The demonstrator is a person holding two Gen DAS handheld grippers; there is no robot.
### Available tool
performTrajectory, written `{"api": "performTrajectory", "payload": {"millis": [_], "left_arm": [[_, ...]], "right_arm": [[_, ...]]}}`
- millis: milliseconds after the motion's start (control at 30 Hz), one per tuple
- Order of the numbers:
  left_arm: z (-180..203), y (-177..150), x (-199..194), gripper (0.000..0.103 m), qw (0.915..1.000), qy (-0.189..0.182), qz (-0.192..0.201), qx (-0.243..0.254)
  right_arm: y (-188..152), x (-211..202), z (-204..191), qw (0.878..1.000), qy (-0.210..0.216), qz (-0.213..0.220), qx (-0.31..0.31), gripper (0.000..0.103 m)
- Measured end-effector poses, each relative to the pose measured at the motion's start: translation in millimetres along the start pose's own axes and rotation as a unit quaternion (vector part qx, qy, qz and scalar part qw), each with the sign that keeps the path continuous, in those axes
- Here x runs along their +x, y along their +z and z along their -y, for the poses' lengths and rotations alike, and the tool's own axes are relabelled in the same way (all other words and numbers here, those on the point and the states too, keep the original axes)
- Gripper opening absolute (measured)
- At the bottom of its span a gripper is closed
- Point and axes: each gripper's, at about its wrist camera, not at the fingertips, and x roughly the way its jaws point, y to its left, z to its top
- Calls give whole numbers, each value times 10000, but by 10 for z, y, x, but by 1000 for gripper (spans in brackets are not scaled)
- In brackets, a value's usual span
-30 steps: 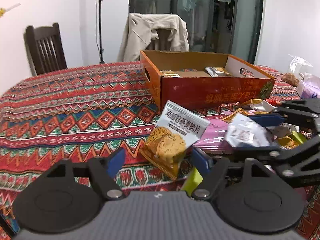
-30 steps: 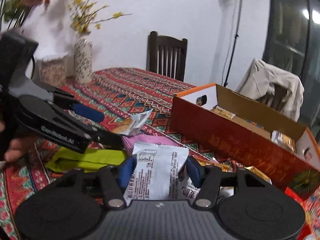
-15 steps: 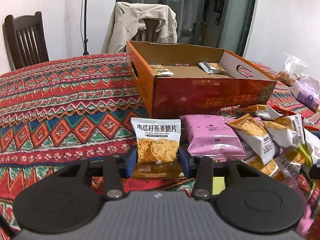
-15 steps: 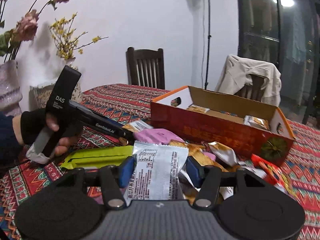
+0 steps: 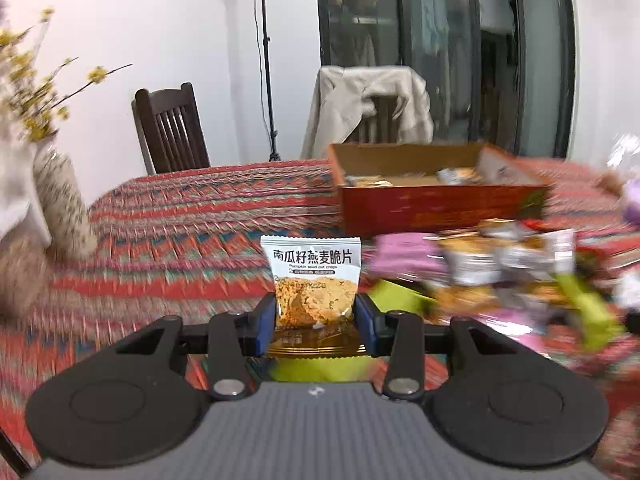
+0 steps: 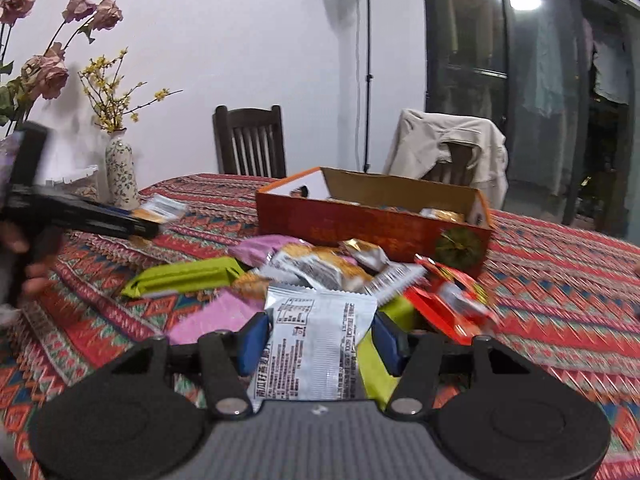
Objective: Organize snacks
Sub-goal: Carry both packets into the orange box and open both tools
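Left gripper (image 5: 315,322): clenched on the pumpkin seed crisps packet (image 5: 313,280) — both blue pads press its lower sides, and the packet stands upright between them, lifted off the cloth.
Left gripper from the right wrist view (image 6: 146,229): at 9 o'clock in the picture, blurred, in a person's hand (image 6: 24,256); a small packet sticks out from its tip (details are too blurred to read).
Right gripper (image 6: 318,340): grasping the white packet (image 6: 316,344) with its printed back side up; the blue pads touch both edges.
Snack pile (image 6: 320,268): on the tablecloth (image 6: 560,300), at 12 o'clock from the right gripper, just in front of the box — pink, green, red and silver wrappers overlap each other.
Green bar (image 6: 184,276): at the 10 o'clock edge of the pile, lying flat.
Cardboard box (image 6: 372,220): orange-red, open on top, behind the pile; a few packets lie inside it.
Vase (image 6: 122,176): at 10 o'clock, with yellow twigs, near the far table edge.
Chairs: a dark wooden chair (image 6: 250,140) at 12 o'clock, and a draped jacket (image 6: 448,140) on another at 1 o'clock.
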Motion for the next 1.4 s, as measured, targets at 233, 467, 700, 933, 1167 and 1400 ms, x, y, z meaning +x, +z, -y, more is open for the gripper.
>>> {"api": "performTrajectory", "payload": {"millis": [233, 467, 700, 933, 1167, 1400], "left_arm": [[635, -457, -728, 42, 9962, -814, -167, -275], [971, -513, -852, 42, 9947, -1004, -204, 33], [1010, -354, -646, 42, 9944, -1034, -165, 112], [879, 330, -358, 43, 9887, -1450, 275, 280], [745, 1288, 524, 43, 9855, -1663, 270, 196], [706, 2081, 2078, 43, 9873, -1444, -645, -111]], "right_arm": [[-346, -428, 69, 9994, 48, -72, 330, 56], [-595, -688, 136, 9990, 69, -158, 406, 56], [-596, -718, 273, 9983, -57, -40, 571, 56], [-223, -617, 576, 9977, 193, 212, 620, 56], [678, -94, 1009, 9983, 299, 416, 269, 56], [1744, 1121, 1443, 9975, 517, 101, 473, 56]]}}
